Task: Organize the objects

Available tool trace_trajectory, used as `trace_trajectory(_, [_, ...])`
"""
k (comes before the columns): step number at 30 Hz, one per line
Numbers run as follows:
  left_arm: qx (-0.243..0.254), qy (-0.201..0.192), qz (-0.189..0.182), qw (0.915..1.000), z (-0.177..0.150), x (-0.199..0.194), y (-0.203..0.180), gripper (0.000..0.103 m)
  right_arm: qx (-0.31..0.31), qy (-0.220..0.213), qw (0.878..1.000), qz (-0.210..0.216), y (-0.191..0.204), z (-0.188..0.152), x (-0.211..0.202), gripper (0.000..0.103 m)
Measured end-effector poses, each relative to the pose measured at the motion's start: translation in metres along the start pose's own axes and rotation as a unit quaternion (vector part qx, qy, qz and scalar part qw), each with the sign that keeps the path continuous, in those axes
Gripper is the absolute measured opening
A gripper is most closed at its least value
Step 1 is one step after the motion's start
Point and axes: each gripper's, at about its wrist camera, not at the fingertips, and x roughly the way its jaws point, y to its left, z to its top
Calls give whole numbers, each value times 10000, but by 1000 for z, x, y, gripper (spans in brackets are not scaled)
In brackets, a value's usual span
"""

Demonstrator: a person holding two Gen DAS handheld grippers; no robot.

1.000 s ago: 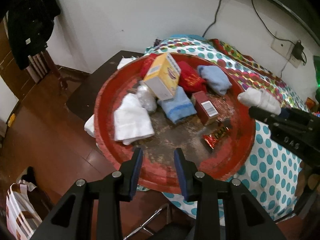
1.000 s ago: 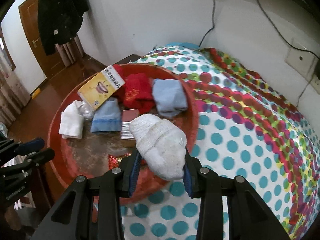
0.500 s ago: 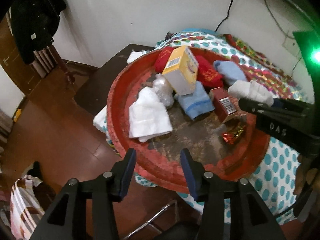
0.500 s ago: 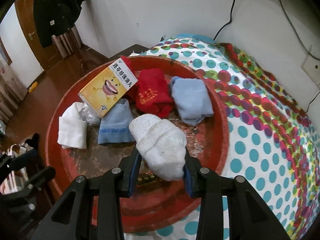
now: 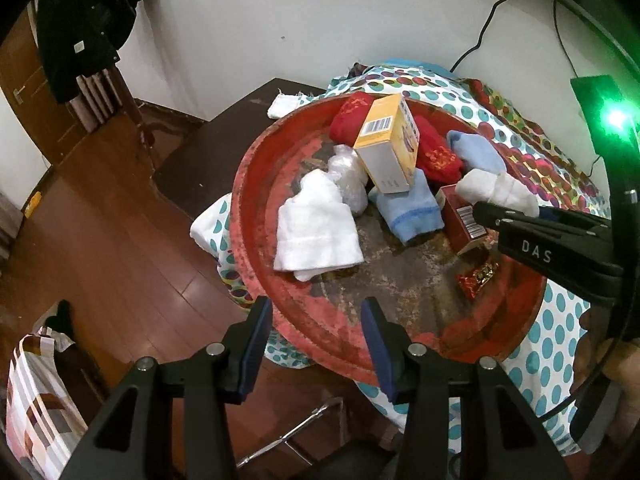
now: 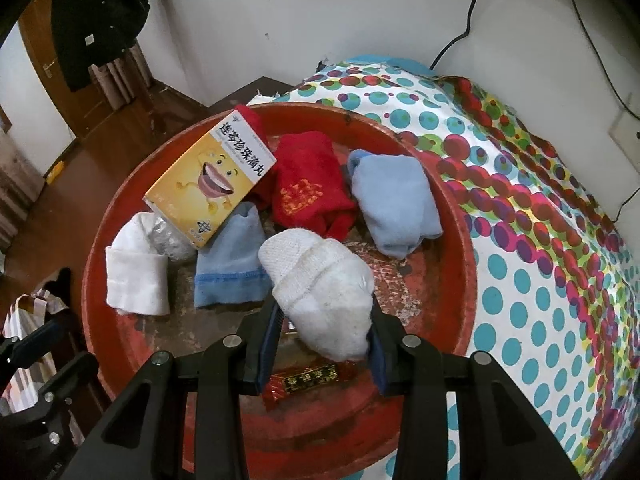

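A round red tray sits on the polka-dot cloth. In it lie a white towel, a yellow box, red cloths, a blue folded cloth, a light blue cloth, a red box and a red candy wrapper. My right gripper is shut on a rolled white sock, held above the tray's middle. My left gripper is open and empty at the tray's near rim.
The polka-dot cloth covers the surface to the right. A dark wooden table lies beyond the tray's left side. A striped bag stands on the wood floor. Wall cables hang behind.
My right gripper has carried the white sock leftward from over the tray's right rim to over its middle. My left gripper has drawn back leftward and its jaws have spread wider.
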Motion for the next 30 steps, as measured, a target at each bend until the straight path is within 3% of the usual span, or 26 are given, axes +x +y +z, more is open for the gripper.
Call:
trace_trajectory(6, [24, 43, 20, 10000, 0, 1, -1, 47, 1, 48, 10000, 5, 3, 0, 1, 41])
trace_trajectory(12, [-28, 218, 1, 9998, -1, 5, 0, 47, -123, -145, 9996, -203, 8, 0, -8, 68])
trace_trajectory(16, [-71, 204, 43, 9998, -1, 4, 1, 47, -176, -245, 9991, -282, 8, 0, -19, 73])
trace_trajectory(21, [-224, 226, 103, 9994, -1, 5, 5, 47, -155, -273, 9985, -453, 5, -6, -34, 89])
trace_trajectory(30, [-346, 189, 37, 9992, 1, 5, 1, 47, 76, -167, 9983, -553, -5, -34, -62, 98])
